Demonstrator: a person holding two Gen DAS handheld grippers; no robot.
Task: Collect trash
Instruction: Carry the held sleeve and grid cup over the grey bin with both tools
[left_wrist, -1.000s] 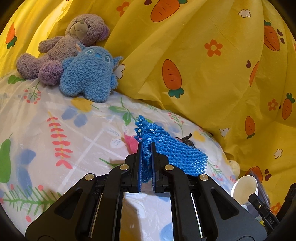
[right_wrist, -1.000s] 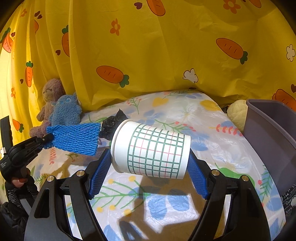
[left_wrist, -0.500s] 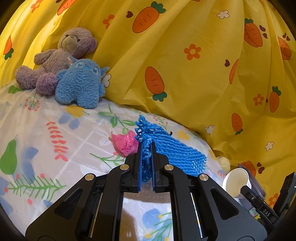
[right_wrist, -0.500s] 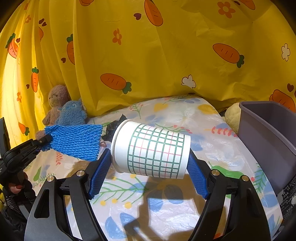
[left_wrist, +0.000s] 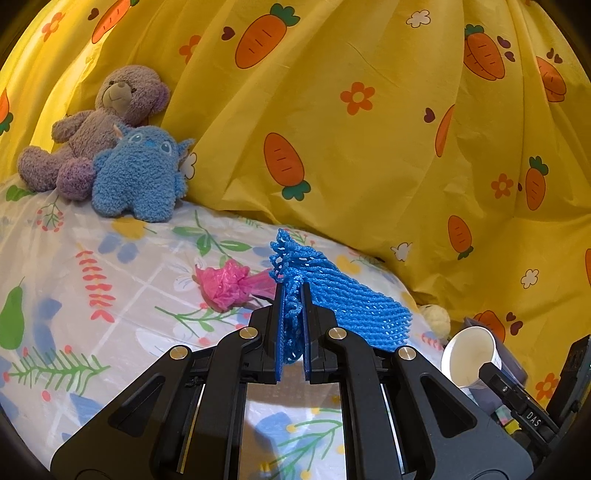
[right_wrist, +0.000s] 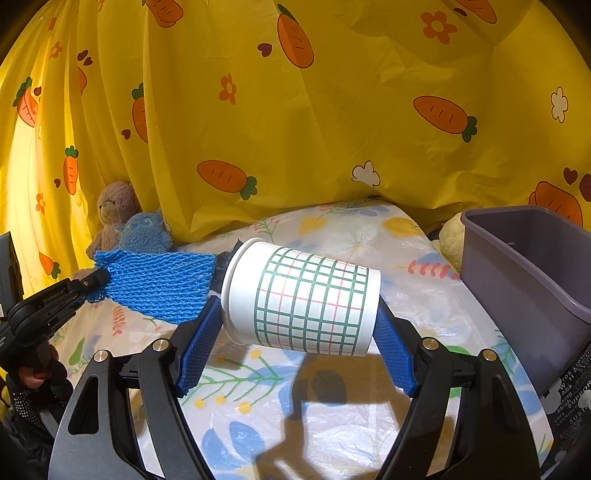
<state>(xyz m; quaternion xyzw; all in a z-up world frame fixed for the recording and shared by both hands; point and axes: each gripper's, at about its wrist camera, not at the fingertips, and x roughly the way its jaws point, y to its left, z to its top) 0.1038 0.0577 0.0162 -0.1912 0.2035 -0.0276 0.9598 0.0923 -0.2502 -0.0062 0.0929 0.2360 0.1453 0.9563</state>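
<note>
Left gripper (right_wrist: 98, 277) reads "GenRobot.AI"; right gripper (left_wrist: 487, 371) "DAS".

Both wrist views face the curtain (left_wrist: 369, 166), sharing, seemingly, the toys (right_wrist: 144, 232).

Blue foam net (left_wrist: 354, 302) and sideways checked paper cup (right_wrist: 306, 299) held aloft.
</note>
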